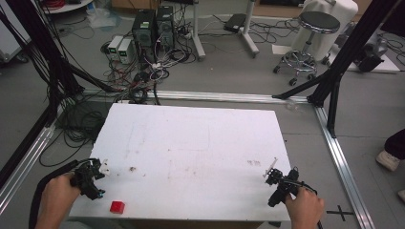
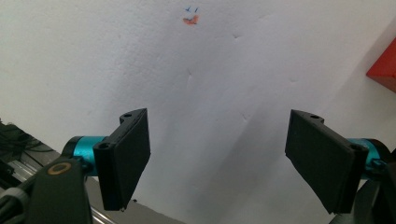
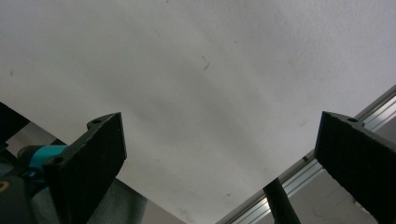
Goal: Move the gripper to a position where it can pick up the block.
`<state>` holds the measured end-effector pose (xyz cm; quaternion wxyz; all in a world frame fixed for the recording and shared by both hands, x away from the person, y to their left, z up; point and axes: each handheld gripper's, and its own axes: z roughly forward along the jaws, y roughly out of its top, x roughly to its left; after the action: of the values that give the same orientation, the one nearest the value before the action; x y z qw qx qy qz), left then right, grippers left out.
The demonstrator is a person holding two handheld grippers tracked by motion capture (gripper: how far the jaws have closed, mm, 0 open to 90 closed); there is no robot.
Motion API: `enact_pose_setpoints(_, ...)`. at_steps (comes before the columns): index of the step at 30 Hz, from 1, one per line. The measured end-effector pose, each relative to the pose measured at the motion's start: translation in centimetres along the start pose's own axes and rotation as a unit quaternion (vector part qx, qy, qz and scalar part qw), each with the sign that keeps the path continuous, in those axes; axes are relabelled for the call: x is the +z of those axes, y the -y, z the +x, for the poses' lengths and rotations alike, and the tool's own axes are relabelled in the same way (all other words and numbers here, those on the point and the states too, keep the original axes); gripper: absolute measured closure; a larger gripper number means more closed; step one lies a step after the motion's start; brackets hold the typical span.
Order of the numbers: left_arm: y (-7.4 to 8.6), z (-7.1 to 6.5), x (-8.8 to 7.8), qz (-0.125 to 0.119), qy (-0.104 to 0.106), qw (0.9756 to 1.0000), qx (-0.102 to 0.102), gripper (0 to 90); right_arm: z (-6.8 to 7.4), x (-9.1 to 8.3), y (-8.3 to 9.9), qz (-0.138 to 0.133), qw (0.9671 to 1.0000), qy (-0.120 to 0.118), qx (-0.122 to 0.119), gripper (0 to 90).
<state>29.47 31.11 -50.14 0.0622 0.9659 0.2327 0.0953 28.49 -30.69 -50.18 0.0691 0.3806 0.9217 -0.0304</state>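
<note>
A small red block lies on the white foam board near its front left corner. My left gripper hovers over the board's left edge, just left of and behind the block, with its jaws wide apart and nothing between them. The left gripper view catches a corner of the red block at the right edge, and the left gripper stands open over bare board. My right gripper sits over the front right part of the board. In the right gripper view this gripper is open and holds nothing.
The board rests on a floor frame of aluminium rails. Behind it lie tangled cables, computer towers and a black stool. A person's shoe shows at the right. Small stains mark the board.
</note>
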Motion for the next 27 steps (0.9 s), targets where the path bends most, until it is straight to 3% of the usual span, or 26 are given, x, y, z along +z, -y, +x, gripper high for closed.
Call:
enact_pose_setpoints(17, 0.19, 0.06, 0.01, -0.007, 0.006, 0.9999, 0.006, 22.5, 0.03, -0.11, 0.04, -0.002, 1.0000, 0.000, 0.000, 1.5)
enact_pose_setpoints(27, -0.16, 0.46, -0.06, -0.015, 0.007, 0.9994, 0.030, 22.5, 0.07, -0.28, 0.11, -0.007, 1.0000, -0.002, -0.001, 1.5)
